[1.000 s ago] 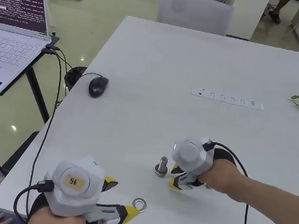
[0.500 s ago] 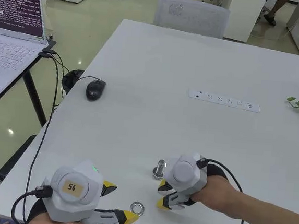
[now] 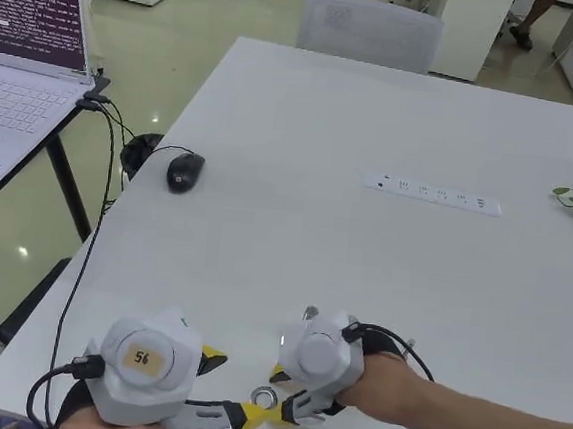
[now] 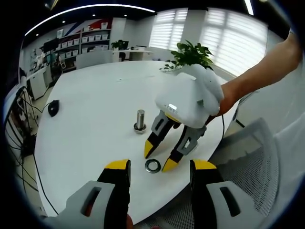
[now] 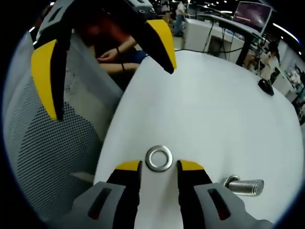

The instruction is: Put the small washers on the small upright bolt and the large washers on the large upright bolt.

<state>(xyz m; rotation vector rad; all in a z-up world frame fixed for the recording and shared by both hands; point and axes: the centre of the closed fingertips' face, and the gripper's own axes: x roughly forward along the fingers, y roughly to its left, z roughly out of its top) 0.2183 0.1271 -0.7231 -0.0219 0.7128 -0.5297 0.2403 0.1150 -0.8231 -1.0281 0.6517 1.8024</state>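
Item inspected: one washer, flat on the table close to its near edge and well short of the upright bolt. It is not yet lifted.

Change noted: a second ago your right gripper stood just beside the bolt. You have since brought it back toward the near edge and lowered it over the washer. Its jaws are apart, the yellow tips either side of the washer in the right gripper view. I cannot tell whether they touch it.

Your left gripper has kept its station at the near edge. Its jaws are apart and empty, pointed at the same washer.

Assessment: the approach is done and the pick has not begun. The next step is likely closing on the rim, which may slide on the smooth top (thin, flat stock). Whether this washer is small or large, and which bolt this one is, cannot be settled from these views
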